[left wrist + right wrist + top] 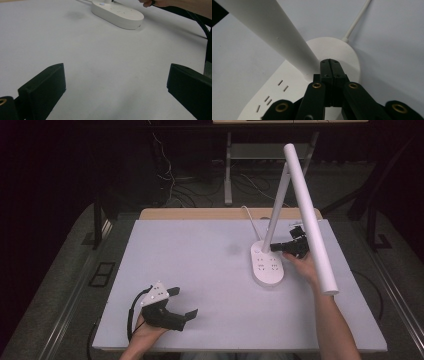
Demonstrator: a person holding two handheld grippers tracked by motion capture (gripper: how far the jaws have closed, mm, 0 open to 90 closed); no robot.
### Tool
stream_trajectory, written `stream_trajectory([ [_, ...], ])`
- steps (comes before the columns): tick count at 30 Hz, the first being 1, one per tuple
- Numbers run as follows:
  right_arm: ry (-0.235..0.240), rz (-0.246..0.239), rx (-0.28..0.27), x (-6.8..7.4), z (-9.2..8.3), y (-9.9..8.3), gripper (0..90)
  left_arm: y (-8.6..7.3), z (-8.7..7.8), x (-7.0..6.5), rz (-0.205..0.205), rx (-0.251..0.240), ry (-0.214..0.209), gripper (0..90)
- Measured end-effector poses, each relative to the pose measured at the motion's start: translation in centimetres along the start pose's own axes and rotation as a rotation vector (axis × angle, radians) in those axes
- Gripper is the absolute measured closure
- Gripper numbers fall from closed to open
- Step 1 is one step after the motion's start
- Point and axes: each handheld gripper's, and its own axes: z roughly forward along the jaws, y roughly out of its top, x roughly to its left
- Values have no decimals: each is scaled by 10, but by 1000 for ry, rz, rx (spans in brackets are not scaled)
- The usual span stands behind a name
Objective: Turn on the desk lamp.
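A white desk lamp stands at the right of the table, with an oval base (267, 265) that carries socket slots, a slanted stem (276, 205) and a long tube head (310, 215). My right gripper (276, 248) is shut with nothing between its jaws. Its tips (330, 63) rest on the base (287, 82) right beside the foot of the stem (269, 27). My left gripper (184, 302) sits open near the front left, low over the bare table. The base (117, 15) lies far ahead of the left gripper (115, 85).
The lamp's white cord (357, 21) runs off the far table edge (250, 217). The grey table top (200, 265) spreads wide between the two grippers. The lamp head overhangs my right forearm (330, 320). Dark floor with cables lies beyond the table.
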Motion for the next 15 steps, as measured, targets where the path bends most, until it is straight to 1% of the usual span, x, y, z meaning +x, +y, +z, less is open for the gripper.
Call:
stream_trajectory([
  [1,4,12,-1,0,0,-1,899,0,0,0,-1,-1,0,10],
  [2,3,14,-2,0,0,-1,899,0,0,0,-1,1,-1,10],
  [8,-10,15,-12,1,1,-2,900,0,0,-1,3,2,-5,10],
  [10,-13,10,-13,1,1,-3,900,0,0,0,3,2,-7,10],
  [12,-28,7,-11,3,1,-2,899,0,0,0,3,2,-7,9],
  [15,-38,-6,4,6,0,-1,899,0,0,0,0,1,-5,9],
])
